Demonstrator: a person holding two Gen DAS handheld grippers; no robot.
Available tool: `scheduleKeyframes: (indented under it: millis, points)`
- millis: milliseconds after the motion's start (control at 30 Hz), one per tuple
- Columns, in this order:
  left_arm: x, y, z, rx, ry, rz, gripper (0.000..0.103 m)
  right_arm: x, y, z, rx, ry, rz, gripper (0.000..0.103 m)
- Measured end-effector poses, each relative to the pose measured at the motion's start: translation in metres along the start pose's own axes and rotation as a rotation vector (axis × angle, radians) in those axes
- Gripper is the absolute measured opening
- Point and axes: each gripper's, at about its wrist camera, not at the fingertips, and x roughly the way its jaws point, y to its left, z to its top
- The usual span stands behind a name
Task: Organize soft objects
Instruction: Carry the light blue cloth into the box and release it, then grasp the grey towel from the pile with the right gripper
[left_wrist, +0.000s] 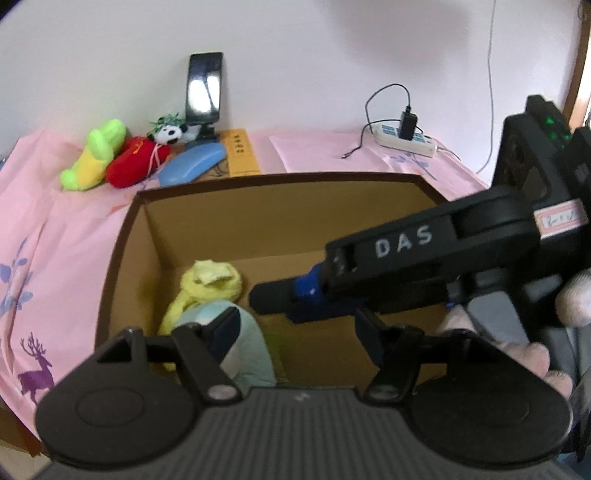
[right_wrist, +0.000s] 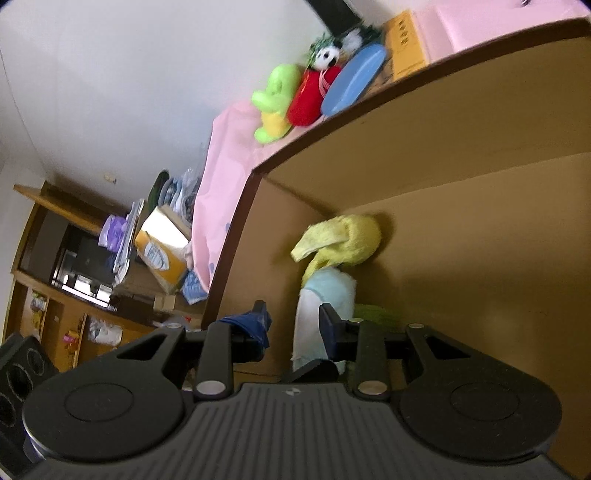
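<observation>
Your left gripper hangs over the open cardboard box, and its fingers stand wide apart with nothing between them. Under its left finger lies a pale blue-and-white cloth, and just behind that a yellow cloth, both on the box floor by the left wall.

Your right gripper reaches into the box from the right side. In the left wrist view a dark blue cloth sits at its tip, above the box floor. In the right wrist view this blue cloth hangs around the left finger, while a gap shows between the two fingers, so you cannot tell if the pads press on it. A part of your hand shows at the right edge.

Behind the box, on the pink sheet, you have a green-yellow plush, a red plush, a small panda, and a blue case, close together. A phone stands behind them against the wall. A power strip lies well apart to the right.
</observation>
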Motion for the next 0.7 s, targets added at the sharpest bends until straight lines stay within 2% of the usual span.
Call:
scheduleKeyframes:
  millis: [367,500,567,700]
  points:
    - [-0.008,-0.040,0.010,0.060,-0.011,-0.074,0.067,-0.062,-0.016,-0.010,0.009,-0.172,-0.067,0.015]
    - [-0.008,-0.066,0.014,0.100,-0.013,-0.117,0.067,-0.085,-0.027,-0.016,0.026,-0.214,-0.092,0.014]
    - [-0.007,-0.078,0.017,0.113,-0.016,-0.138,0.067,-0.098,-0.032,-0.020,0.025,-0.235,-0.096,0.009]
    - [-0.005,-0.109,0.022,0.144,-0.022,-0.182,0.067,-0.126,-0.033,-0.028,-0.024,-0.292,-0.114,0.012]
